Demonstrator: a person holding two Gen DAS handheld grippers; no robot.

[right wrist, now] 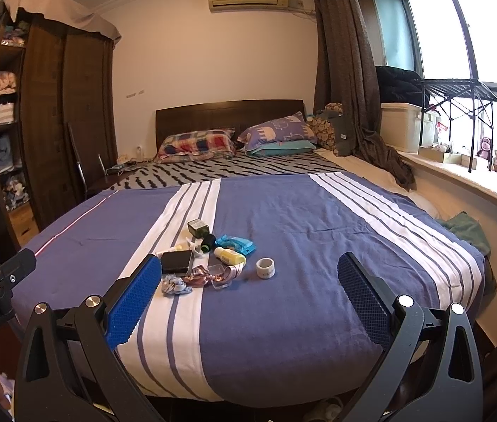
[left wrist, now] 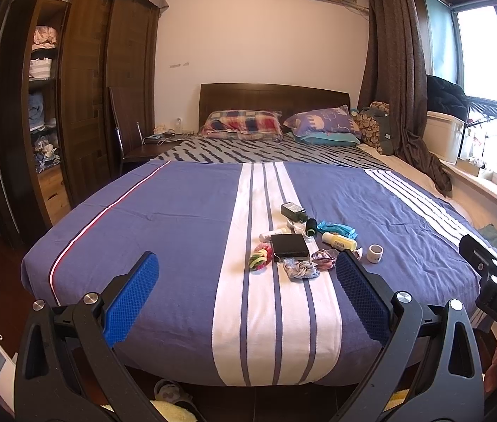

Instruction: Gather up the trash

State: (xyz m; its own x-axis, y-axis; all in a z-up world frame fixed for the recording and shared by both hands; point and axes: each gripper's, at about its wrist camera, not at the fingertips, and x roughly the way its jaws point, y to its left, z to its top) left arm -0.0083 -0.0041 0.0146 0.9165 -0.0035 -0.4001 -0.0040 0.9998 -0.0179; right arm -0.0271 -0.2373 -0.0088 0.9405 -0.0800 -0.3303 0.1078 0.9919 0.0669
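Ahead of both wide-open, empty tongs (left wrist: 246,283) (right wrist: 249,283), clutter (left wrist: 304,242) lies on the bed (left wrist: 178,211).

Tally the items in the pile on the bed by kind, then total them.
Bottles: 3 (dark green bottle, yellow bottle, small white bottle)
Hair ties: 3
Black box: 1
Thread spool: 1
Blue packet: 1
Tape roll: 1
Total: 10

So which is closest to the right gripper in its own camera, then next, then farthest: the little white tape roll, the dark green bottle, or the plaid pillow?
From the right gripper:
1. Little white tape roll, just ahead on the blue cover.
2. Dark green bottle, farther up, on the white stripe.
3. Plaid pillow, by the headboard.
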